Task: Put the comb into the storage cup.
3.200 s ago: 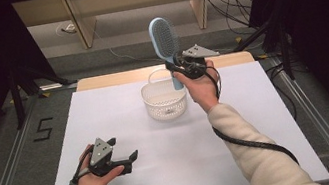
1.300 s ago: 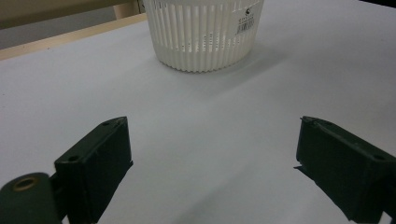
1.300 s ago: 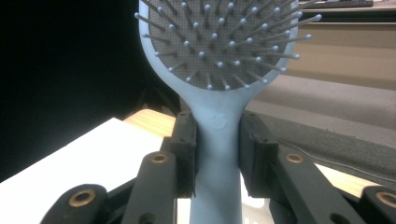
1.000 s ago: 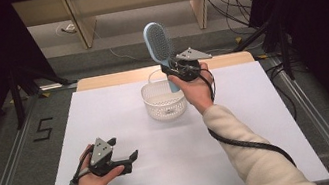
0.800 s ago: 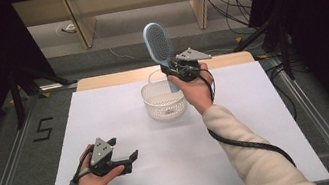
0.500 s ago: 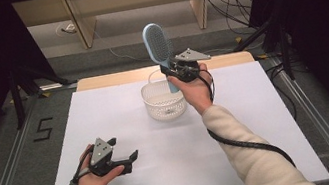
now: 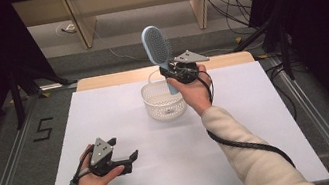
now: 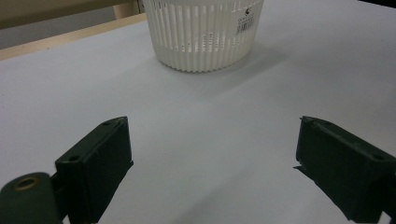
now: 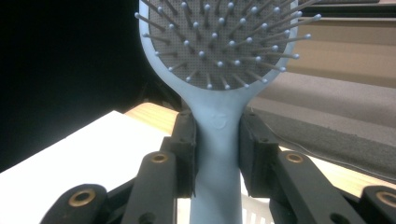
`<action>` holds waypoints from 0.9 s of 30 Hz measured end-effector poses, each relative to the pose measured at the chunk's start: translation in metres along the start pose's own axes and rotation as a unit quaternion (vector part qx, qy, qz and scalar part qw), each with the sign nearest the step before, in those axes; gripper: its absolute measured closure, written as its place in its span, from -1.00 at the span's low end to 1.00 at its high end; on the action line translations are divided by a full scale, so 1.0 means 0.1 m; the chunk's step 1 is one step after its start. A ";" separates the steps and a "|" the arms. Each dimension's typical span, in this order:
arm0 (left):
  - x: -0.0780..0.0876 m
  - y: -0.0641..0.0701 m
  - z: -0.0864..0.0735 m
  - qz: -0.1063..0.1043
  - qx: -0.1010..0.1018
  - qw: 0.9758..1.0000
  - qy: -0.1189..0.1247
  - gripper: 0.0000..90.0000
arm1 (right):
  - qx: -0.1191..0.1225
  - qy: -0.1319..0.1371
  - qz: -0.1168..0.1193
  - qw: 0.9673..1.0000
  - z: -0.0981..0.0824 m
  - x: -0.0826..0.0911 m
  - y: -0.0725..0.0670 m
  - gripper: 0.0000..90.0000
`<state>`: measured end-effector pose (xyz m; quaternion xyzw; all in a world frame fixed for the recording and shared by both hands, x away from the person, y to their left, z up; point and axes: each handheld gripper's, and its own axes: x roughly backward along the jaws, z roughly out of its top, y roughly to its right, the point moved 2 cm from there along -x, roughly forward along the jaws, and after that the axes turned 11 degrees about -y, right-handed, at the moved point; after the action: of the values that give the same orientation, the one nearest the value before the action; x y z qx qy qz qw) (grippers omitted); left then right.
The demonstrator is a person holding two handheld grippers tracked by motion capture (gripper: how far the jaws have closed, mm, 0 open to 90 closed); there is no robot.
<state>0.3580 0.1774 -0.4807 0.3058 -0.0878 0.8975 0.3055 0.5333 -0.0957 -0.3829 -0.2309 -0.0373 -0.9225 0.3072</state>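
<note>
Holding a pale blue hairbrush (image 7: 157,47) upright above the far rim of the white slatted basket (image 7: 163,104), the right gripper (image 7: 175,74) has its jaws clamped on the brush at the neck, where the handle widens into the head; the right gripper view confirms both pads pressing flat against the handle, bristles facing that camera. The brush's head stands clear above the basket, while the lower end of its handle (image 7: 172,87) reaches down toward the basket's opening on the far right side; whether the tip has entered the basket cannot be told. The basket sits on the white table (image 7: 259,122) toward its far middle and appears to hold nothing else of note, though a small dark mark shows at its bottom. The left gripper (image 7: 125,159) rests near the table's front left, well apart from the basket, with its jaws standing wide and nothing between them, as the left gripper view makes plain. Judgement: the step in hand is the placing of the brush into the basket, with transport done and release pending. The next move calls for lowering the handle squarely inside the rim, or tilting the brush so it can lean on the wall, before the jaws part; released upright from here, it would likely topple or catch the rim.
</note>
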 end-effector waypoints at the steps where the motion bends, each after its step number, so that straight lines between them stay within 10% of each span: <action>1: 0.00 0.00 0.00 0.000 0.000 1.000 0.000 -0.78 | 0.000 0.000 0.000 1.000 0.00 0.00 0.00 0.56; 27: 0.00 0.00 0.00 0.000 0.000 1.000 -0.001 -0.78 | 0.005 -0.011 -0.004 1.000 -0.06 -0.05 0.00 0.56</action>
<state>0.3582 0.1773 -0.4808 0.3065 -0.0877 0.8972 0.3057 0.5344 -0.0942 -0.3902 -0.2391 -0.0460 -0.9210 0.3041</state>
